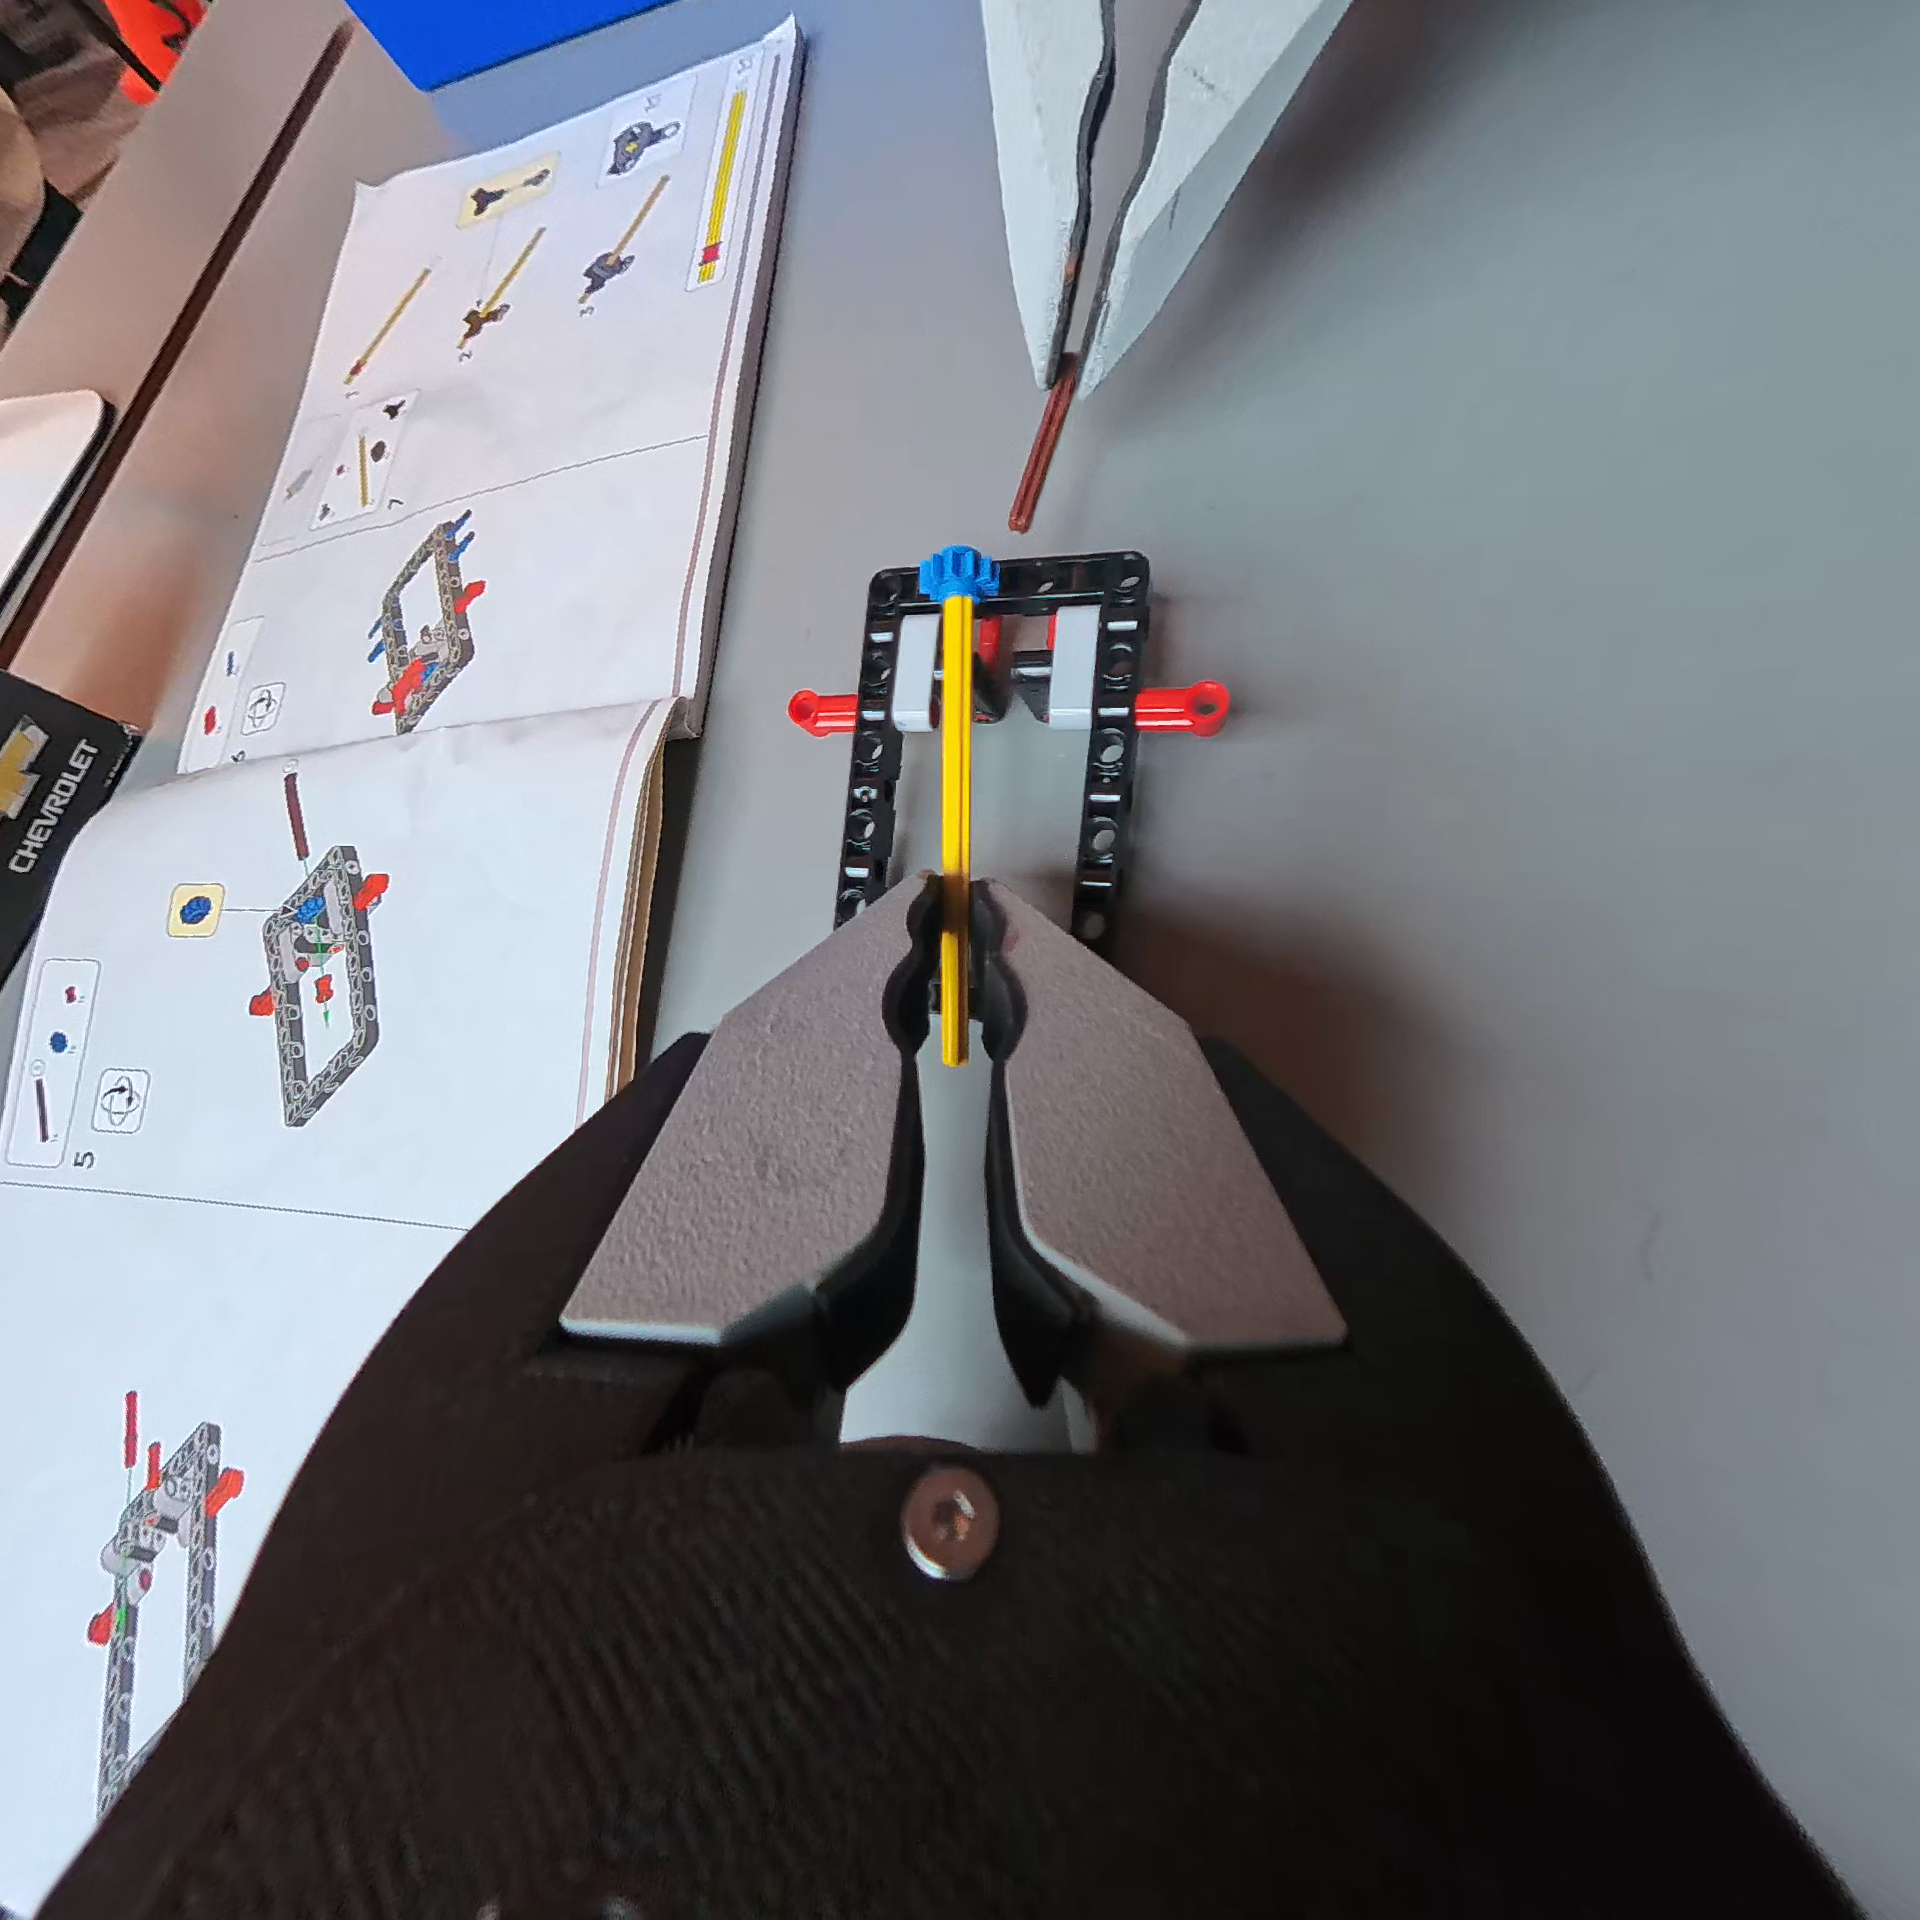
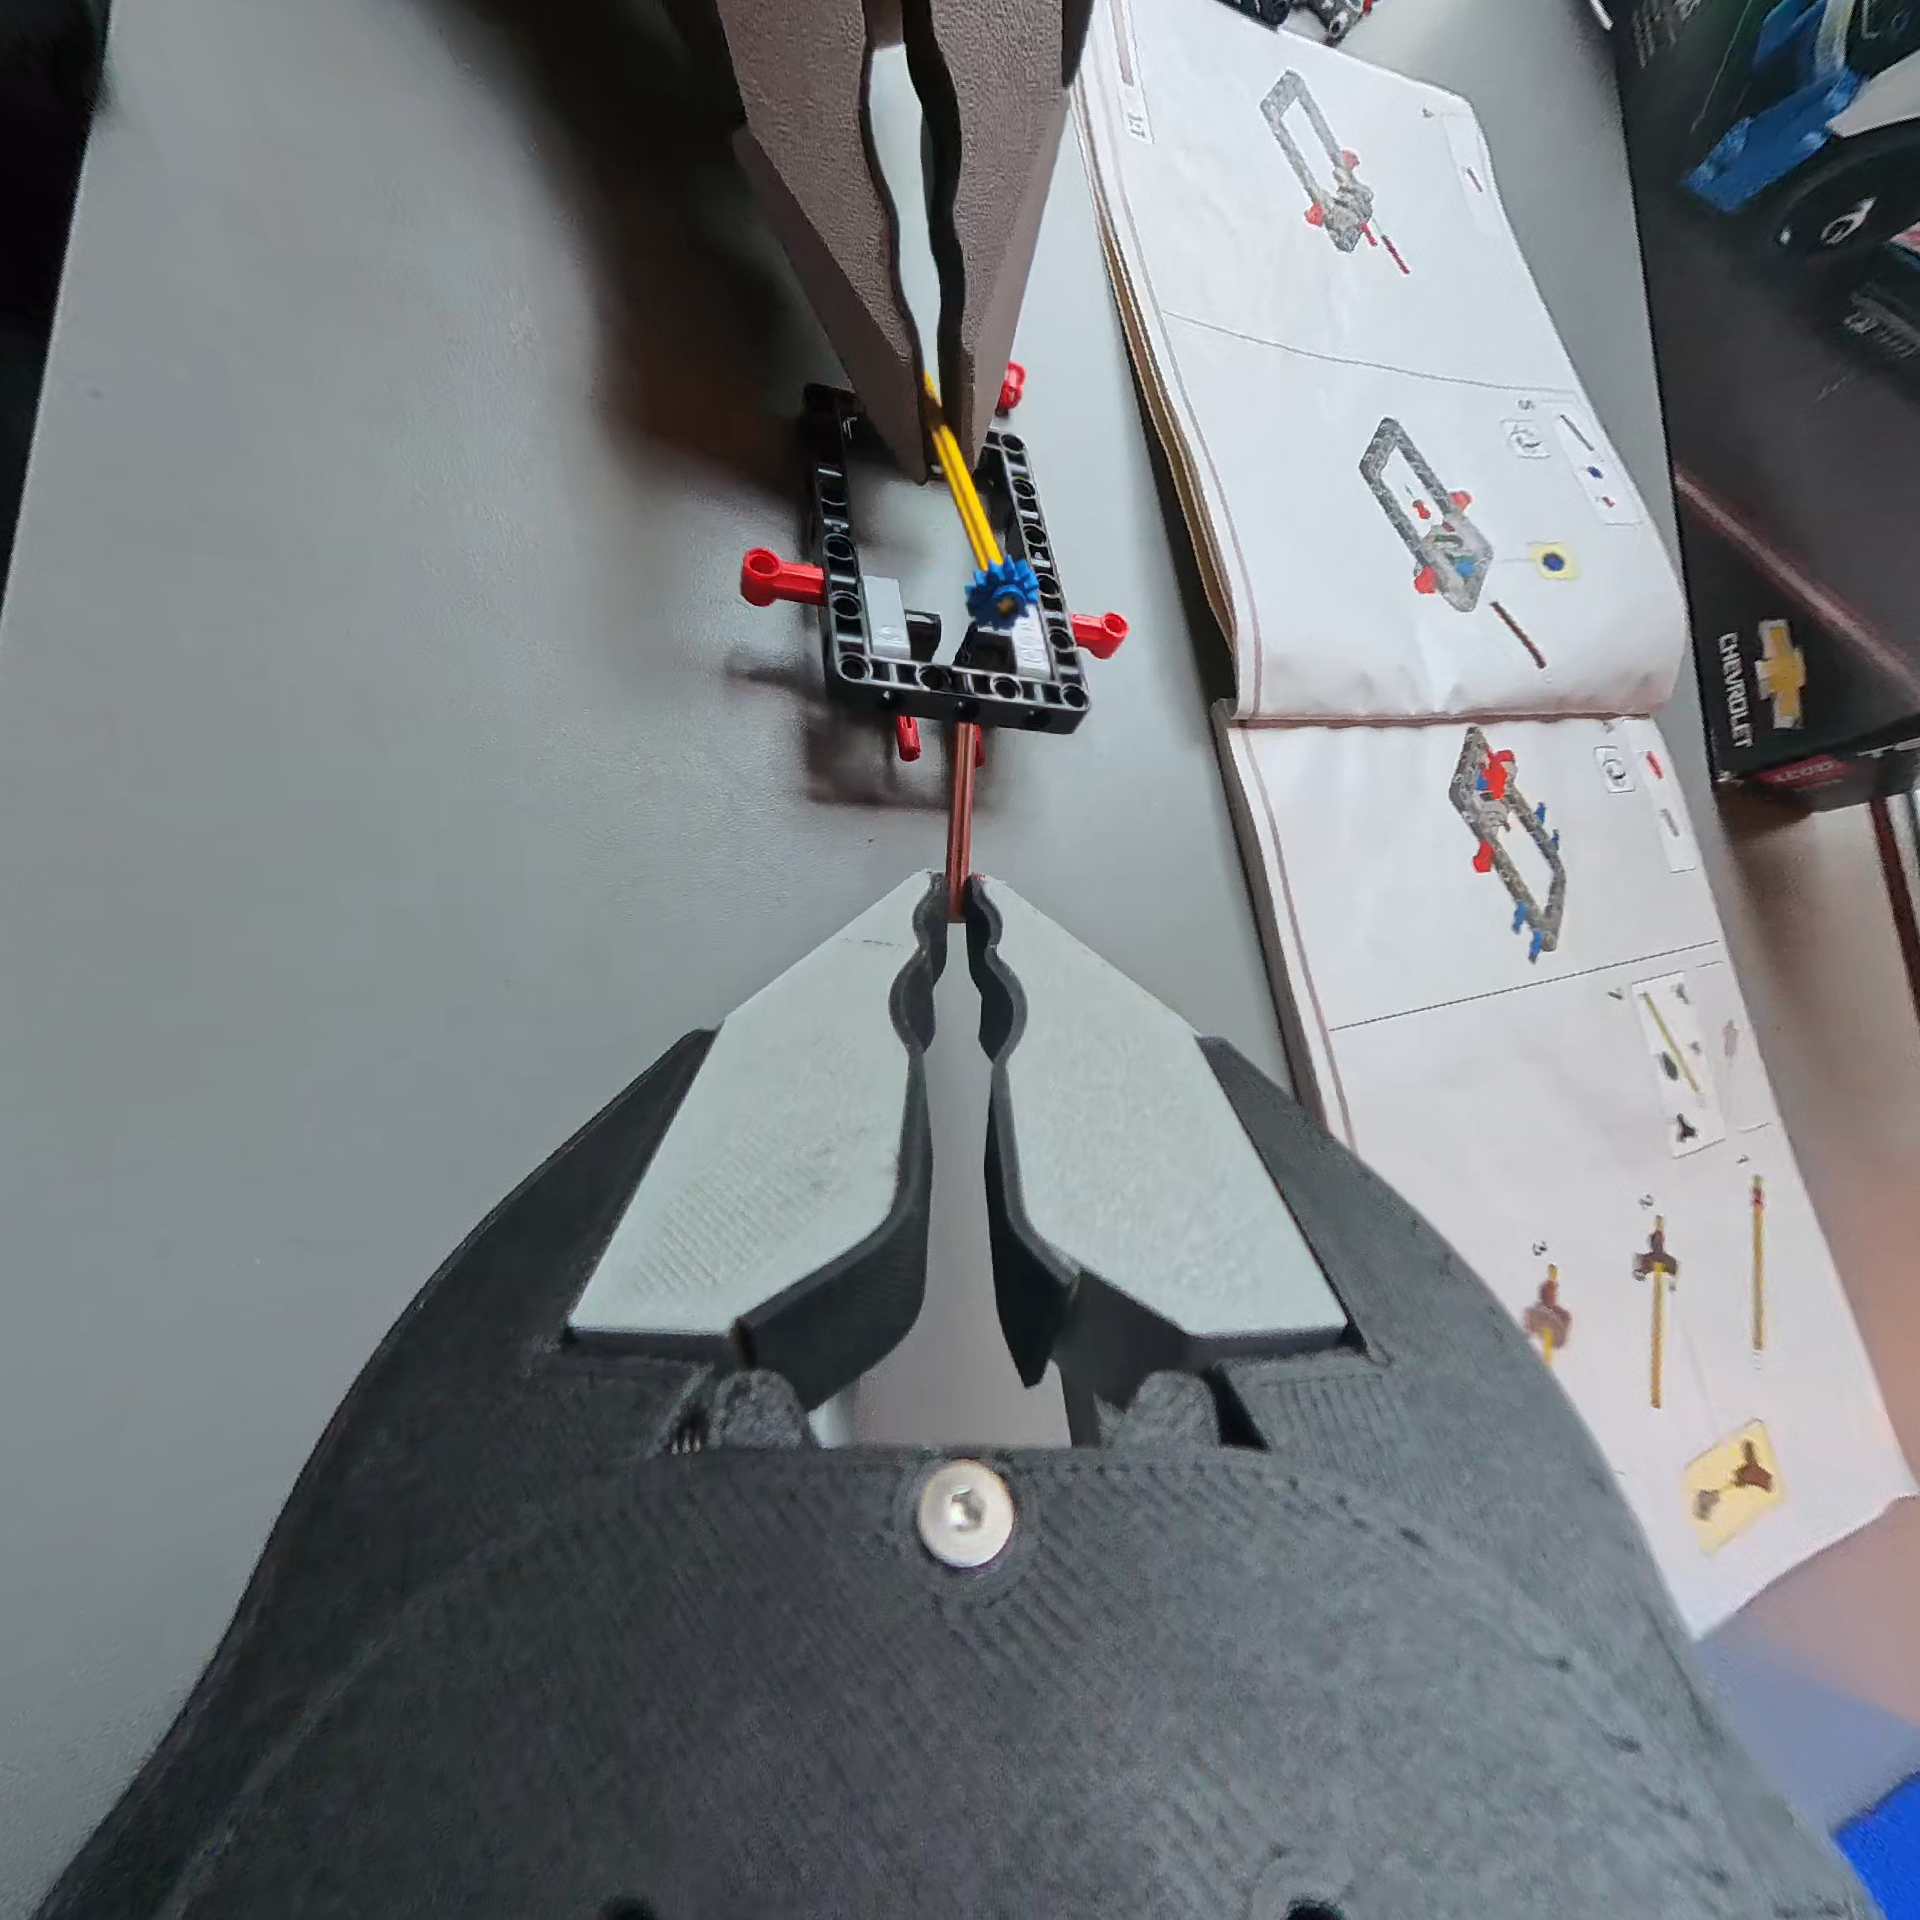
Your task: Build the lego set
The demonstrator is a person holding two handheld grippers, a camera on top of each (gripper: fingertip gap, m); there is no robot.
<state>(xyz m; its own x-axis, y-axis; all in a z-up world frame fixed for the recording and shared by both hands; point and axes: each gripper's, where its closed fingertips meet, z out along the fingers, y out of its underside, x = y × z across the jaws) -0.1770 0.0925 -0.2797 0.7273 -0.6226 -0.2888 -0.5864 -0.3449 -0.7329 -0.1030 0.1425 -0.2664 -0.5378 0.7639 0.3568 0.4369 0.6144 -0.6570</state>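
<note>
A black rectangular lego frame (image 1: pixel 1120 727) (image 2: pixel 842 582) with red pins and grey beams lies flat on the grey table. My left gripper (image 1: pixel 956 883) is shut on a yellow axle (image 1: pixel 956 748) with a blue gear (image 1: pixel 958 574) on its far end, held over the frame. It also shows in the right wrist view (image 2: pixel 948 457), with the axle (image 2: pixel 968 509) and gear (image 2: pixel 997 594). My right gripper (image 2: pixel 958 881) is shut on a brown axle (image 2: pixel 963 805) whose far tip reaches the frame's near edge. It shows across the frame in the left wrist view (image 1: pixel 1062 374), axle (image 1: pixel 1039 457) pointing down.
An open instruction booklet (image 1: pixel 499 436) (image 2: pixel 1434 582) lies beside the frame. A black lego box (image 2: pixel 1766 582) (image 1: pixel 52 810) sits past the booklet. A blue object (image 1: pixel 499 31) is at the table's far end. The left gripper's tips are roughly 10 centimetres from the right gripper's. The blue object (image 1: pixel 499 31) lies some 40 centimetres from my right tips, 45 centimetres from my left tips.
</note>
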